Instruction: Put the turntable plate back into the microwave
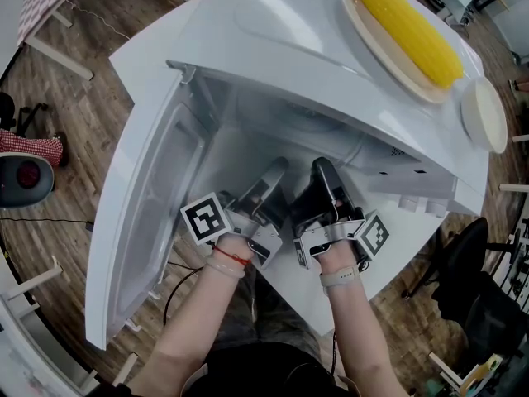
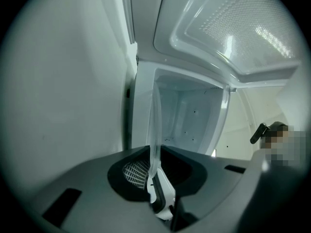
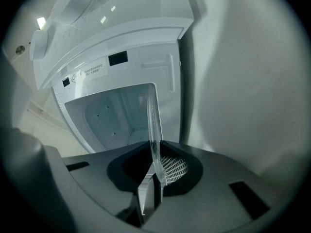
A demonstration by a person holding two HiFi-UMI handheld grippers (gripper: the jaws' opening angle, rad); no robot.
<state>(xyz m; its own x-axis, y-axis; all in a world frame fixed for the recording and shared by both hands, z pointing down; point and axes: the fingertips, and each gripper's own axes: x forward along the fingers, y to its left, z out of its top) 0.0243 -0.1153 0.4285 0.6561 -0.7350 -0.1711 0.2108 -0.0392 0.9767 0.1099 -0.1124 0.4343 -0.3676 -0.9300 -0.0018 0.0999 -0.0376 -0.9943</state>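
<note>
The clear glass turntable plate (image 2: 156, 125) shows edge-on in both gripper views, a thin band rising from the jaws toward the microwave cavity (image 2: 190, 114). My left gripper (image 2: 154, 177) is shut on one side of its rim. My right gripper (image 3: 157, 171) is shut on the other side of the turntable plate (image 3: 154, 130). In the head view the left gripper (image 1: 271, 177) and right gripper (image 1: 325, 175) sit side by side at the open mouth of the white microwave (image 1: 273, 23). The glass itself is barely visible there. The door (image 1: 153, 205) hangs open to the left.
On the microwave's top lies an oval plate (image 1: 376, 44) holding a yellow corn cob (image 1: 409, 27), with a white round lid (image 1: 485, 114) beside it. A black chair (image 1: 471, 288) stands at the right, and a black-and-red object (image 1: 25, 176) on the wooden floor at the left.
</note>
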